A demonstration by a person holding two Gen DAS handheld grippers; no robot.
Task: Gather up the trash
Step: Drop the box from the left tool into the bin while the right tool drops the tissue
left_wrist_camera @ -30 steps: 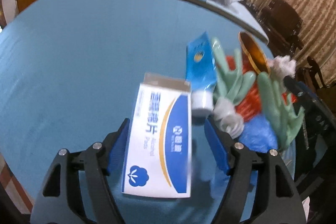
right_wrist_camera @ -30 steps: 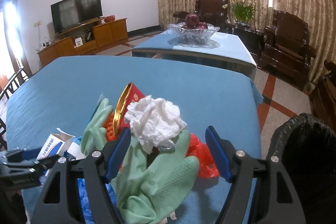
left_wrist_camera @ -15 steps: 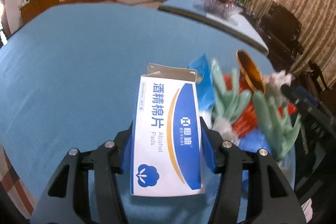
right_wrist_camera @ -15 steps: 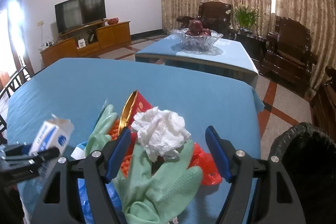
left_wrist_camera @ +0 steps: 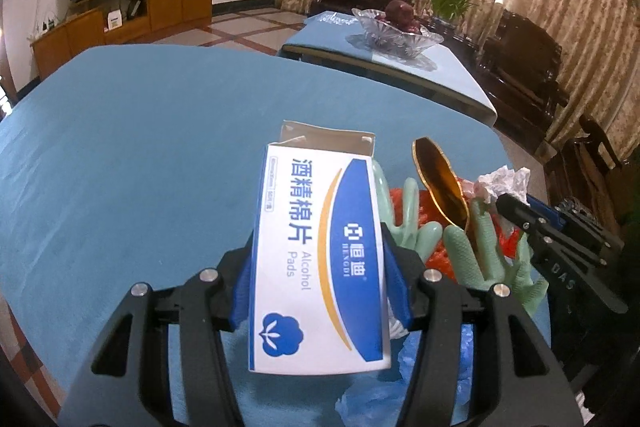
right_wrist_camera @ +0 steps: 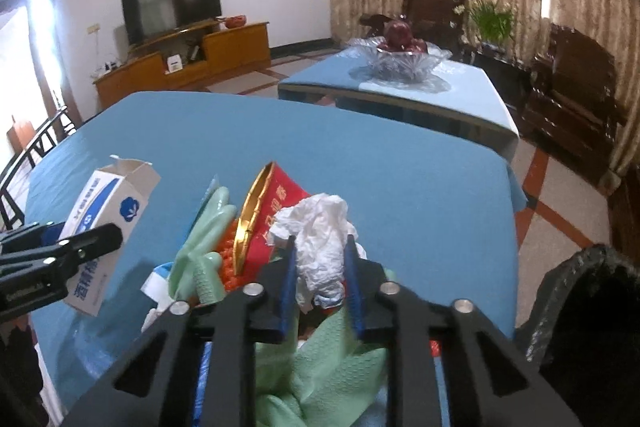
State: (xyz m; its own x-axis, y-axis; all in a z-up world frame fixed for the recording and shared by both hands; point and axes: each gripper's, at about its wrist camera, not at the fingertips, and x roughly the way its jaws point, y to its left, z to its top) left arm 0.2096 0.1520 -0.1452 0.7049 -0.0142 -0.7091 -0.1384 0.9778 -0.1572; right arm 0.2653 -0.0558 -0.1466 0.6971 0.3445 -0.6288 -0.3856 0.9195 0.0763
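Gripping the alcohol pads box [left_wrist_camera: 320,263] by its long sides, the left gripper [left_wrist_camera: 318,267] holds it above the blue surface [left_wrist_camera: 140,147] — clear of the pile. The right gripper [right_wrist_camera: 320,267] has its jaws closed on the crumpled tissue [right_wrist_camera: 320,227] topping the green gloves [right_wrist_camera: 208,227], probably bound for the black bin [right_wrist_camera: 592,307] just beside the surface.

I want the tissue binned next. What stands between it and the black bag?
Nothing visible. The right gripper is shut on the tissue; between it and the black bag at the right lies only bare tablecloth and the table's edge.
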